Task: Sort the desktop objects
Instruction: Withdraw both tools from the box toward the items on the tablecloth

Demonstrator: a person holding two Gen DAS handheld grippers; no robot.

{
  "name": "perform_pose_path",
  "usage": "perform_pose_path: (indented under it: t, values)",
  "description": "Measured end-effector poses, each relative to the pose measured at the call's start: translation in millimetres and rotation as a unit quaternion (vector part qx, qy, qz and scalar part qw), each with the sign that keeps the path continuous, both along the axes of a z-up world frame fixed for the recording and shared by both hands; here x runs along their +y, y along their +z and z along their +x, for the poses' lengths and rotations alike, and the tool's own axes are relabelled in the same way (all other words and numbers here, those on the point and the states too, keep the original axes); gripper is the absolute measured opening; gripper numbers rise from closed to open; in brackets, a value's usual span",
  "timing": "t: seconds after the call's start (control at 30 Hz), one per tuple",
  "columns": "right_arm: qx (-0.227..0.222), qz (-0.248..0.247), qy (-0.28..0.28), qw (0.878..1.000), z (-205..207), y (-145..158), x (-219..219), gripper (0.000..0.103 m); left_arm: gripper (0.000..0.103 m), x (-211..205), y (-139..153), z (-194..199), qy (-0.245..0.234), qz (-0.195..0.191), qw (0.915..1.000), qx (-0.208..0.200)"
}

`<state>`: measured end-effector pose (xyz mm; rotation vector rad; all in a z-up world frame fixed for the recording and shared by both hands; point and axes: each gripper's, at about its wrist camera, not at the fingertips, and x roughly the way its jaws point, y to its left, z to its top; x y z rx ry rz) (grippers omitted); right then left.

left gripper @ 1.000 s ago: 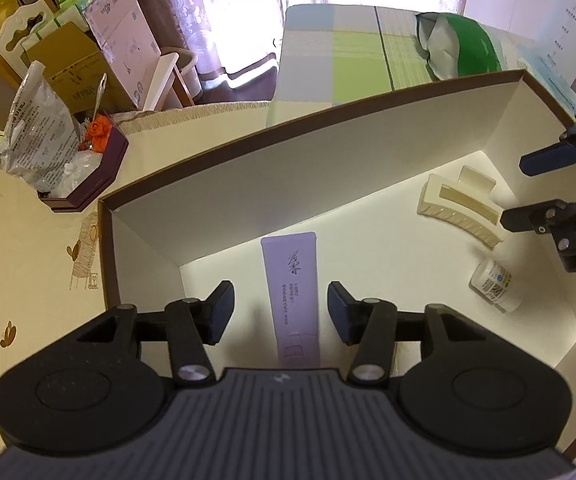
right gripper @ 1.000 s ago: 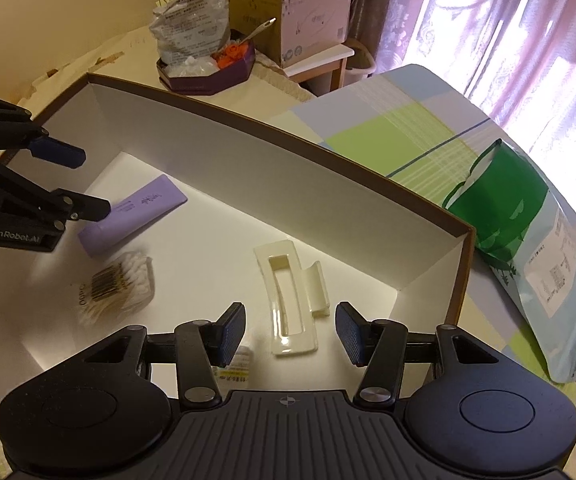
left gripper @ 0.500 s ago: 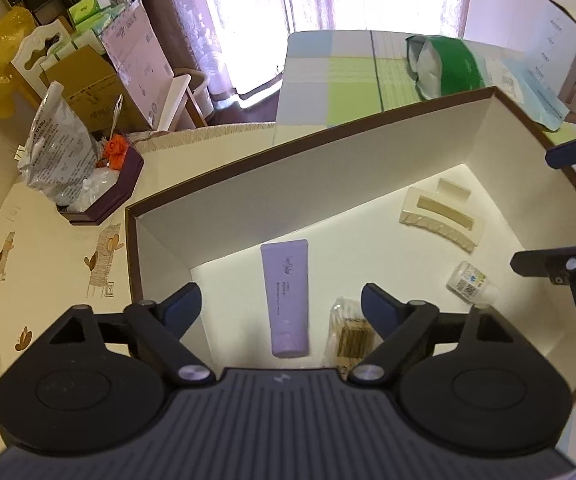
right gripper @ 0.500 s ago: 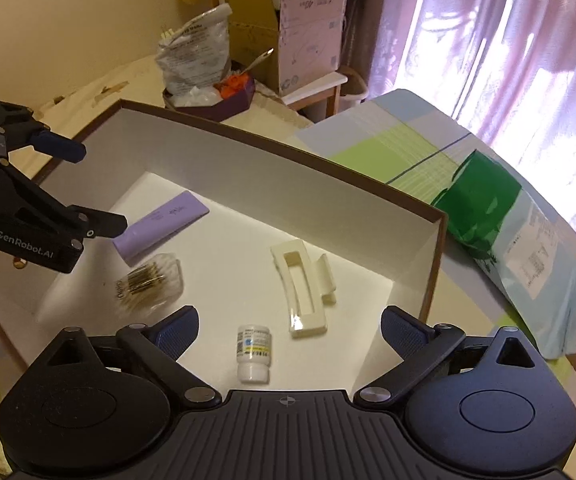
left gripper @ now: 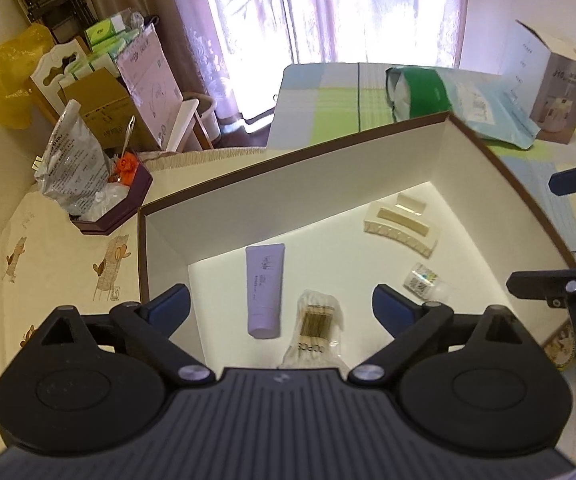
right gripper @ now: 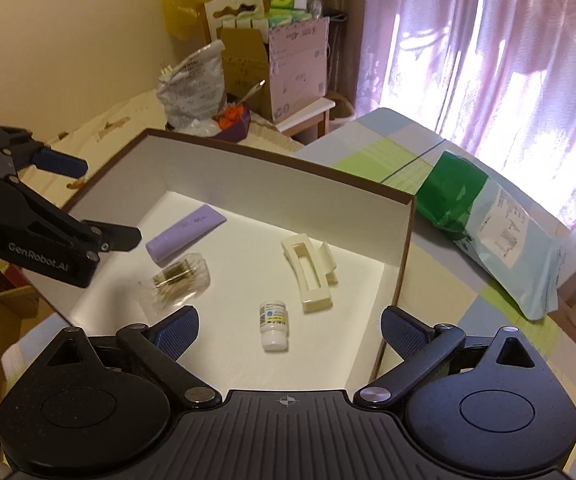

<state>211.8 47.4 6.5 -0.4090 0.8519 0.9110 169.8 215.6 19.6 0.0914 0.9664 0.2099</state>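
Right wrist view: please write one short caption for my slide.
Open right gripper above a white box holding hair clip, small bottle, purple tube.

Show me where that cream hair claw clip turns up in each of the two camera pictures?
Left wrist view: hair claw clip lies right of centre, on the box floor near the far right corner.
Right wrist view: clip sits at the centre, above the right pad.
Shared landmark: the purple tube.

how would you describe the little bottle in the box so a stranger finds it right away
Look inside the big white box with the brown rim on the table. The small bottle lies on its side on the box floor, beside the cream hair claw clip. It is the only item with a white cap and a blue and yellow printed label.
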Motion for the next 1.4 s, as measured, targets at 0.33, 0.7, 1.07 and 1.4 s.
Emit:
perform_pose_path:
  t: [0.33,0.7,1.07,1.4]
  values:
    - [-0.013,0.028,0.002,1.0,-24,20,-28,0.102,0.099,-32,21,-27,0.007,-0.004,0.9997,-0.023]
    - [-0.002,0.062,-0.006,0.998,-49,30,-72,0.102,0.099,-63,30,-62,0.016,-0.015,0.9993,-0.031]
    - [0.008,0.078,-0.033,0.996,-69,31,-122,0.102,0.099,-97,27,-88,0.008,-0.03,0.9992,-0.026]
    - [0.016,0.075,-0.083,0.994,-78,27,-173,0.102,0.099,-130,13,-96,-0.008,-0.047,0.9987,-0.014]
